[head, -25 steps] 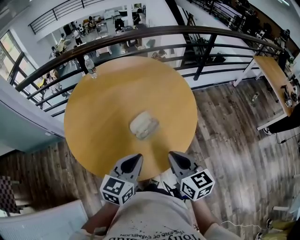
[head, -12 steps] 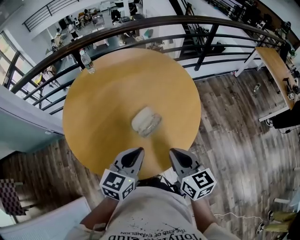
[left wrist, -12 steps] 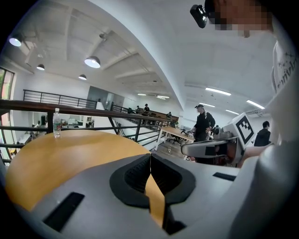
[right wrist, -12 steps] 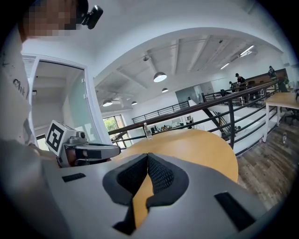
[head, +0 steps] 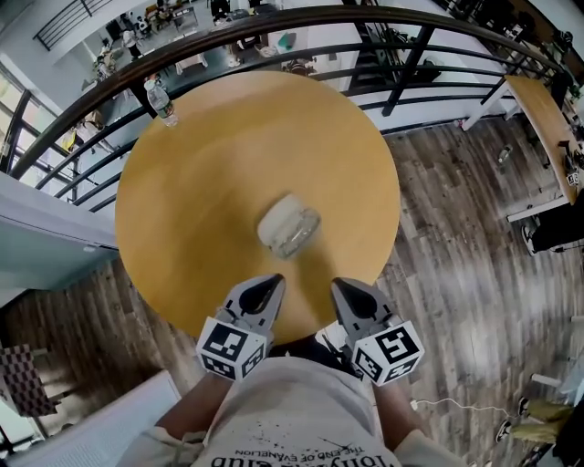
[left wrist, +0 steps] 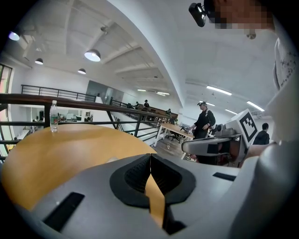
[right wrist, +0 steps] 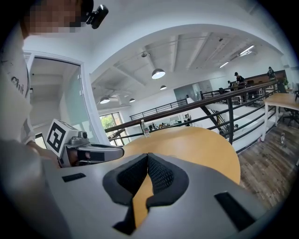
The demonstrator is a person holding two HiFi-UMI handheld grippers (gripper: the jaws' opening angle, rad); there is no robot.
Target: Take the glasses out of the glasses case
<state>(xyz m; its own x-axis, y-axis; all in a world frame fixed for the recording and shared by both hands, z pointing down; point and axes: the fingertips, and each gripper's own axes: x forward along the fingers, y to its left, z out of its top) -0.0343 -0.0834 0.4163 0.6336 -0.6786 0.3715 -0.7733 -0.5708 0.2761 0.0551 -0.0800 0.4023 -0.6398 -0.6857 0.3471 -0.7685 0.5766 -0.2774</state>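
You are keeping the fingers of both the left gripper [head: 271, 282] [left wrist: 150, 157] and the right gripper [head: 338, 284] [right wrist: 147, 157] pressed fully together, gripping nothing. Two grippers are hovering side by side at the counter's [head: 196, 187] 6 o'clock edge. One case [head: 288, 225] is lying near its centre, at 12 o'clock from them. One bottle [head: 161, 100] is standing at the 11 o'clock rim.

Round wooden table [head: 201, 164] stands on plank floor [head: 456, 274] beside a black railing [head: 301, 15].
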